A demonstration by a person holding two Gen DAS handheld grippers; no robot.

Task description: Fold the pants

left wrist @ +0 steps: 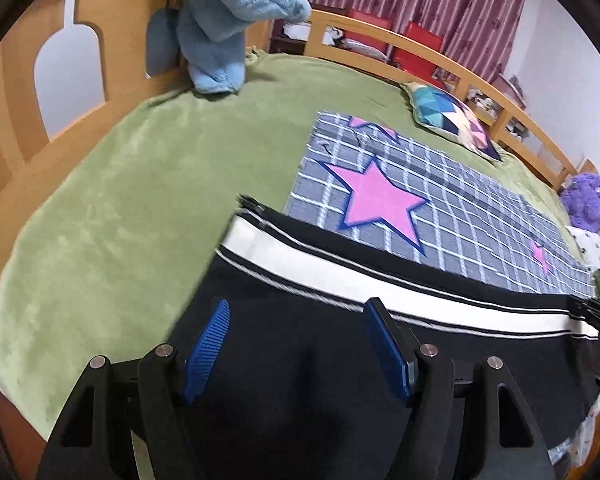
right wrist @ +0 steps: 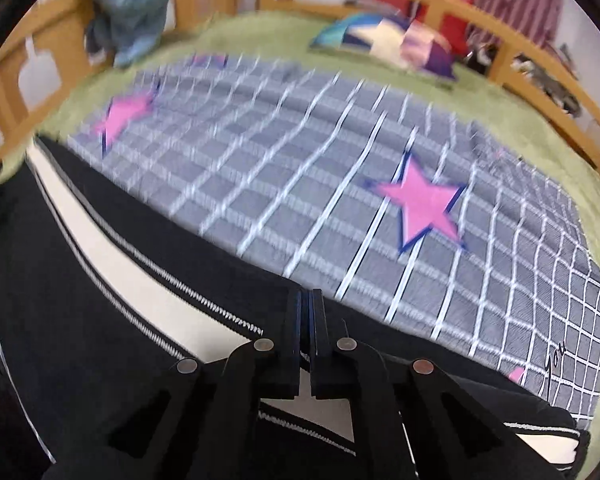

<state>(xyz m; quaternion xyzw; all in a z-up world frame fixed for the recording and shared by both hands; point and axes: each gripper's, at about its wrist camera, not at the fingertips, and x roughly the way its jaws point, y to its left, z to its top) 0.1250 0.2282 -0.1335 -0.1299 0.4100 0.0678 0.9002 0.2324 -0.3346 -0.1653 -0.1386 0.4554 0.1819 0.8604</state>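
Note:
Black pants with a wide white side stripe lie along the near side of the bed, partly over a grey checked cloth with pink stars. My left gripper is open just above the black fabric, its blue pads spread wide, holding nothing. In the right wrist view the pants run from the left edge to the bottom right. My right gripper is shut on the pants' far edge beside the white stripe. That view is motion-blurred.
The bed has a green blanket and a wooden rail around it. A light blue fleece hangs at the headboard. A patterned cushion and a purple plush toy lie at the far side.

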